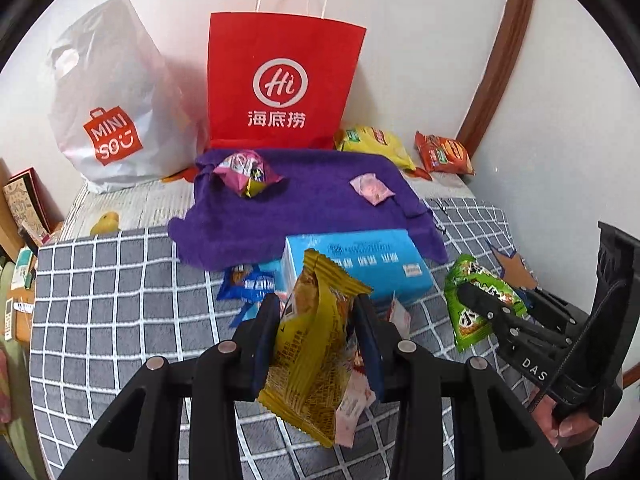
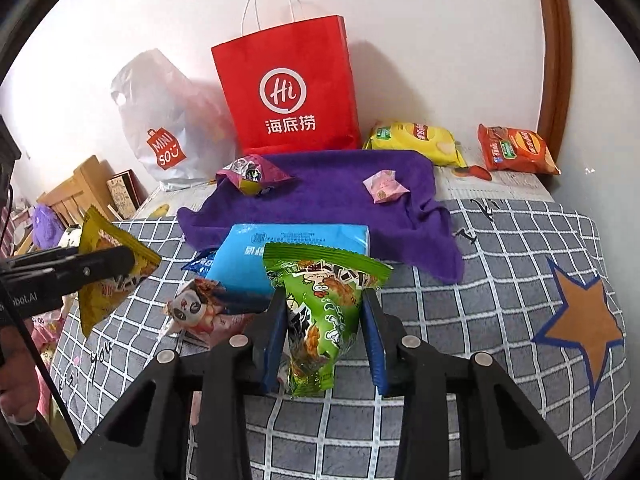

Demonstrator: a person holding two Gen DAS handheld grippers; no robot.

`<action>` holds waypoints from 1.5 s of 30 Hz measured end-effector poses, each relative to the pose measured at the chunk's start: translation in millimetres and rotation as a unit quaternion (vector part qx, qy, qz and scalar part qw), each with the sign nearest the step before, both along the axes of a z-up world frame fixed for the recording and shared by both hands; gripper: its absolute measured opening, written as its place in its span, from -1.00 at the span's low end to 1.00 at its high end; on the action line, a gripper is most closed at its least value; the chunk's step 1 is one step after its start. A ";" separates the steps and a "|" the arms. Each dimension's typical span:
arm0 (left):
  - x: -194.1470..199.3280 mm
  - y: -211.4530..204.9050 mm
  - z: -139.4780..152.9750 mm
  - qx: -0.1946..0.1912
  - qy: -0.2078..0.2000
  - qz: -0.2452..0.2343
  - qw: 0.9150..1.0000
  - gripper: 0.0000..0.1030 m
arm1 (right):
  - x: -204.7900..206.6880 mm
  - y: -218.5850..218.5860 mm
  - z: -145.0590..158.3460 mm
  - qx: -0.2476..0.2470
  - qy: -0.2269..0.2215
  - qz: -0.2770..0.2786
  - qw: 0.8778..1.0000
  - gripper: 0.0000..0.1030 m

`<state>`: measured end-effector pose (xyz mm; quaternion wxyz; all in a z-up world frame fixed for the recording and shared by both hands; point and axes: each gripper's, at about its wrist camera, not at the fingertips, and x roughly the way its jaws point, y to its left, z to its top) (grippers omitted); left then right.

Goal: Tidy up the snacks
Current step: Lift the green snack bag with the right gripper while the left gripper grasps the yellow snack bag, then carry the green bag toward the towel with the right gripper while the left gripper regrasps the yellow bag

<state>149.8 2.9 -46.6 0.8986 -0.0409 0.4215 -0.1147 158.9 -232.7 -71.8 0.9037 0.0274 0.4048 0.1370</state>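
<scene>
Yellow and green snack packets hang pinched in my two grippers above the checked blanket (image 2: 500, 280).

Left of the blue box (image 1: 360, 264), my left gripper (image 1: 316, 322) is clamped on the yellow snack packet (image 1: 316, 344); right of the box, my right gripper (image 2: 326, 312) grips the green snack packet (image 2: 320, 312). Behind the box, the purple towel (image 1: 312, 208) carries a pink packet (image 1: 246, 170) and a small pale pink packet (image 1: 372, 189); the red paper bag (image 1: 280, 84) stands beyond it, with yellow (image 1: 374, 144) and orange chip bags (image 1: 444, 152) further right.
</scene>
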 end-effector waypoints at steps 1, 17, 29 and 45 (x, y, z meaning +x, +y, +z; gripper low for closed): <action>4.4 0.7 2.0 -0.001 0.000 0.001 1.000 -0.30 | 2.8 -0.6 2.1 0.003 -0.001 0.000 1.000 -0.31; 56.8 3.7 20.6 -0.009 0.001 0.010 1.000 -0.40 | 57.6 1.4 34.4 0.014 -0.025 -0.004 1.000 -0.31; 83.6 24.4 -0.9 -0.023 0.029 0.018 0.999 -0.40 | 89.1 4.0 31.5 0.005 -0.021 -0.008 1.000 -0.31; 77.9 72.3 -69.7 0.013 0.091 0.064 0.994 0.34 | 90.2 9.6 -5.6 -0.003 0.017 -0.013 1.000 -0.31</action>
